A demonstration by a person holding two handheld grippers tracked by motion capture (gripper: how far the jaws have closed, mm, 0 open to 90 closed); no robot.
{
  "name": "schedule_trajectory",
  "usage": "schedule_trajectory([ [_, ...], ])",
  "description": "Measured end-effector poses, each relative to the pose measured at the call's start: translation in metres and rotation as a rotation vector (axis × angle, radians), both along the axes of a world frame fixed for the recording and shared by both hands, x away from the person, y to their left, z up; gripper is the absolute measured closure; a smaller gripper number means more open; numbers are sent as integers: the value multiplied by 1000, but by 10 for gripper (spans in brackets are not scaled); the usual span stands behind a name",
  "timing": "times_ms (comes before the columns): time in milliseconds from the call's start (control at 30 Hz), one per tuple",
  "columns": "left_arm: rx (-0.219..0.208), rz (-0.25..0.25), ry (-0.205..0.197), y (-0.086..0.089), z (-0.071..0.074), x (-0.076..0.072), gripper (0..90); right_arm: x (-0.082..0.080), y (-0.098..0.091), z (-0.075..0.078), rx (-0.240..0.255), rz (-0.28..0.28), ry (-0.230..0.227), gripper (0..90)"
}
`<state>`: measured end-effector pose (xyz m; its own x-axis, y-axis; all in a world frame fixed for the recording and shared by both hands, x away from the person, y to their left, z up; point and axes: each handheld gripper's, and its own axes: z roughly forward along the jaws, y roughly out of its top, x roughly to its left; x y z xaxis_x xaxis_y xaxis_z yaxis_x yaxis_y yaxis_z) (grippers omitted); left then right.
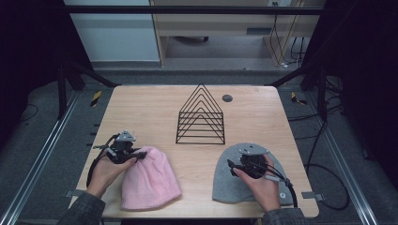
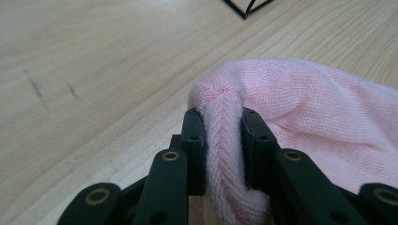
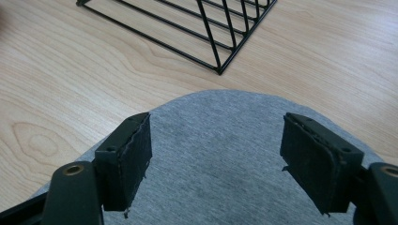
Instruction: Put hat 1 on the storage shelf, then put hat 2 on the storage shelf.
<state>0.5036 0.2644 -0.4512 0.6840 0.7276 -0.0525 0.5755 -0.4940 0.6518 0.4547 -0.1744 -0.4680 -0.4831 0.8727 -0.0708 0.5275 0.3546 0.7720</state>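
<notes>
A pink knit beanie (image 1: 149,180) lies flat at the front left of the table (image 1: 155,108). My left gripper (image 1: 136,153) sits at its crown, and in the left gripper view the jaws of the left gripper (image 2: 224,136) pinch a fold of the pink beanie (image 2: 319,112) between the pads. A grey beanie (image 1: 230,180) lies at the front right. My right gripper (image 1: 233,166) rests over it with its jaws spread wide. The right gripper (image 3: 216,154) has bare grey beanie fabric (image 3: 220,164) between its pads, and neither pad squeezes it.
A black wire triangular rack (image 1: 201,117) stands at the table's middle, behind both hats; its corner shows as the rack (image 3: 220,42) just beyond the grey hat. A small dark round disc (image 1: 227,98) sits at the back right of the table.
</notes>
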Motion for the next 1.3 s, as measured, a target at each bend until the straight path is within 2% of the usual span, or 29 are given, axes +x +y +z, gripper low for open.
schedule_trajectory([
  [33,-11,4,-35,0,9,-6,736,0,1,0,-6,2,2,254],
  [200,-72,19,-125,1,33,-21,747,-1,3,1,-10,12,-6,263],
  [233,-73,15,-146,1,37,-23,749,-2,3,2,-11,14,-13,266],
  [267,-73,15,-146,1,37,-23,750,-3,4,3,0,15,-18,268],
  [300,-75,17,-170,0,44,-26,750,-3,4,3,0,15,-18,268],
  [333,-75,12,-205,-2,52,-31,752,-6,6,9,23,31,-41,274],
  [367,-75,12,-205,-2,52,-31,752,-6,6,9,23,31,-41,274],
  [400,-75,8,-234,-4,60,-35,752,-7,8,11,39,29,-47,278],
  [433,-75,6,-250,-6,64,-37,753,-9,11,17,61,50,-64,288],
  [567,-66,-14,-300,-12,83,-40,754,-13,27,30,64,110,-97,320],
  [600,-45,-28,-321,-15,92,-38,754,-13,36,34,58,136,-101,327],
  [633,-45,-28,-321,-15,92,-38,754,-13,41,36,47,157,-101,328],
  [700,-20,-39,-345,-19,103,-36,754,-14,51,40,41,184,-93,332],
  [833,-36,-37,-366,-20,114,-32,755,-13,67,50,16,229,-95,348],
  [867,-26,-45,-389,-20,120,-28,754,-12,73,56,12,251,-98,349],
  [967,-12,-43,-398,-21,126,-26,755,-10,81,63,-1,270,-102,351],
  [1033,-29,-49,-405,-20,134,-24,754,-7,86,71,-3,288,-102,355],
  [1100,-33,-49,-406,-20,138,-23,754,-6,88,73,-6,292,-103,356],
  [1167,-49,-51,-412,-22,148,-23,753,0,92,79,4,313,-95,369],
  [1267,-50,-57,-413,-24,154,-22,753,4,96,83,11,329,-90,378],
  [1300,-51,-63,-425,-25,157,-21,752,5,98,84,13,334,-88,383],
])
